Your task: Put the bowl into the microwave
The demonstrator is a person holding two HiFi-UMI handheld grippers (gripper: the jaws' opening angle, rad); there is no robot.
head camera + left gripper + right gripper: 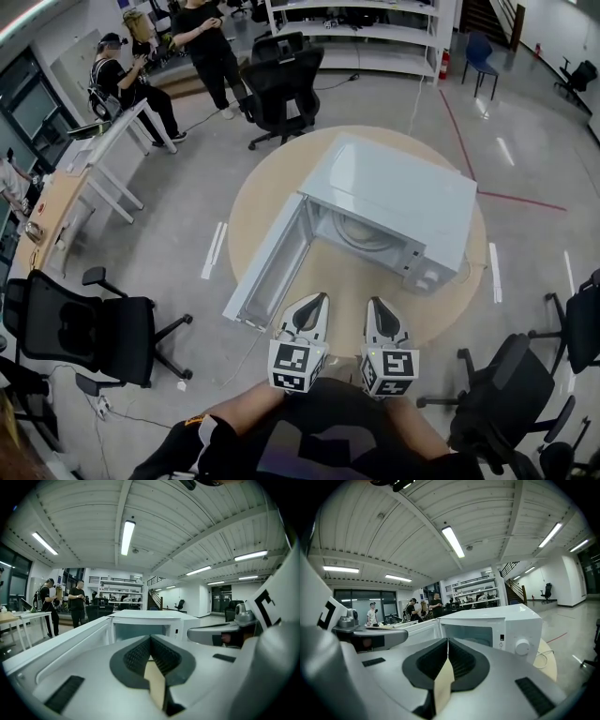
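Hovering side by side over the worktop's (pixel 253 202) near edge, left gripper (pixel 319 302) and right gripper (pixel 377 309) fingers clenched on nothing, aimed at the open microwave (pixel 394 192) just ahead, no sure bowl anywhere, only a pale round shape (pixel 361 232) inside, maybe the turntable.

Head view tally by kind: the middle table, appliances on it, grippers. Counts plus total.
Round table: 1
Microwave, door open: 1
Grippers: 2 (left gripper, right gripper, both shut, empty)
Total: 4
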